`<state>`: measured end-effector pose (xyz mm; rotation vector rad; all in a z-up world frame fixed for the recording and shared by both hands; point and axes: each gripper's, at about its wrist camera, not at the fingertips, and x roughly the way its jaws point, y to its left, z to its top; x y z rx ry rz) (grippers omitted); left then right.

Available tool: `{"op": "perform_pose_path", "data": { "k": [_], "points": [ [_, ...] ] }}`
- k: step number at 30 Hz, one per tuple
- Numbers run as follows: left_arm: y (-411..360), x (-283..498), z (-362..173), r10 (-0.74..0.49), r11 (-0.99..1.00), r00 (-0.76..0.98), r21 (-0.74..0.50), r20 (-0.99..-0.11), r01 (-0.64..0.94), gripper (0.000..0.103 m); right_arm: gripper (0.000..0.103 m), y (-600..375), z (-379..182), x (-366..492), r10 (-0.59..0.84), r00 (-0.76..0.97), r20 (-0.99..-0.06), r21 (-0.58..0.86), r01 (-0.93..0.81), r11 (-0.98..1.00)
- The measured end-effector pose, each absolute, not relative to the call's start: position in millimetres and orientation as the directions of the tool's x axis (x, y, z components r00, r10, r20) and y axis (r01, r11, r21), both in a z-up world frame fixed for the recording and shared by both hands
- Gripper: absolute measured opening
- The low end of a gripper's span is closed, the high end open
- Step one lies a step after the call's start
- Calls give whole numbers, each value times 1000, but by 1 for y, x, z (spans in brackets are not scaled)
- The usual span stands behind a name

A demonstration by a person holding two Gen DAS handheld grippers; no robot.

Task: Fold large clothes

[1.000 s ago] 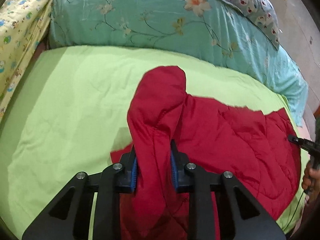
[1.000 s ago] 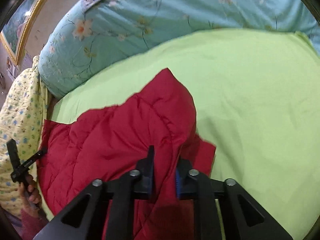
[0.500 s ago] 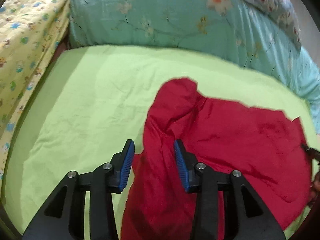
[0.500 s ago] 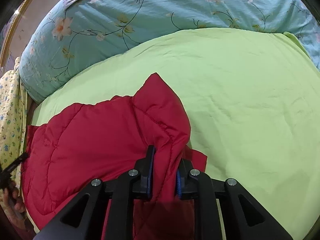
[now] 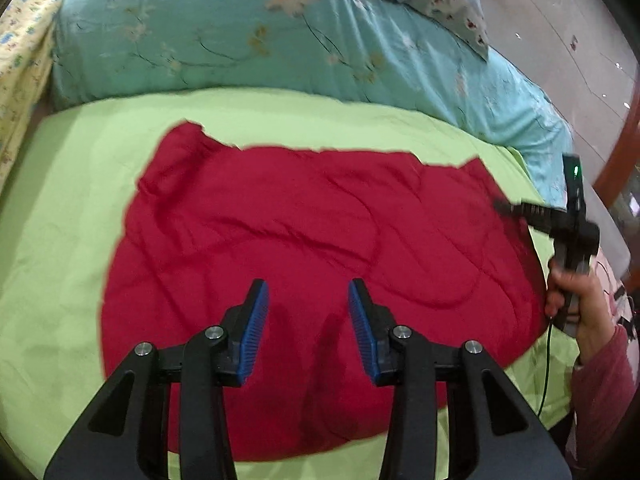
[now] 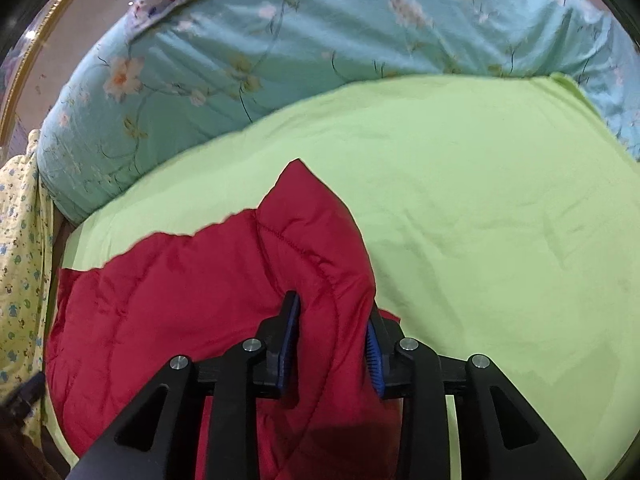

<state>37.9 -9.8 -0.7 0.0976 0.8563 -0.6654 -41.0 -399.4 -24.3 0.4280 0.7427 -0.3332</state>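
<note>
On green sheet (image 5: 72, 200), red quilted jacket (image 5: 304, 216) spread flat. Left gripper (image 5: 308, 312) parted above it, empty. Right gripper (image 6: 333, 312): jaws just widened, raised fold between, grip uncertain; from left view, hand (image 5: 576, 300) visible. Beyond, teal floral duvet (image 6: 248, 52).

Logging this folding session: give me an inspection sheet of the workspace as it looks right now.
Surface: green sheet, lightly wrinkled.
Job's things: red jacket spread flat on the sheet; one fold stands up at its right end.
Clutter: nothing seen.
Grippers: left gripper open above the jacket, nothing between its jaws; right gripper jaws just opening, raised fold between them.
Cables: thin cable hanging below the right hand.
Surroundings: teal floral quilt, yellow cloth.
</note>
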Motion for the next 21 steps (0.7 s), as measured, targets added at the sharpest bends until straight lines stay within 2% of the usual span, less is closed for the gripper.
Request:
{"op": "perform_pose_path", "data": {
  "k": [4, 7, 10, 13, 15, 21],
  "points": [
    [-12, 30, -7, -514, 785, 446, -192, -733, 589, 39, 41, -390, -2, -53, -180, 727, -663, 226, 423, 878],
    [-14, 26, -8, -517, 780, 441, -191, -733, 596, 39, 41, -381, 16, -62, -202, 764, -612, 217, 408, 887],
    [-13, 21, -8, -526, 771, 435, -194, -731, 607, 39, 41, -368, 32, -64, -139, 788, -600, 237, 340, 910],
    [-12, 19, -7, -528, 770, 431, -198, -732, 607, 39, 46, -337, 38, -72, -52, 799, -600, 248, 247, 937],
    [-9, 15, -6, -542, 762, 422, -214, -727, 611, 39, 59, -309, 32, -79, 3, 796, -605, 247, 185, 951],
    [-14, 10, -21, -519, 764, 410, -191, -750, 617, 39, 62, -250, -7, -84, 47, 728, -684, 160, 87, 983]
  ]
}}
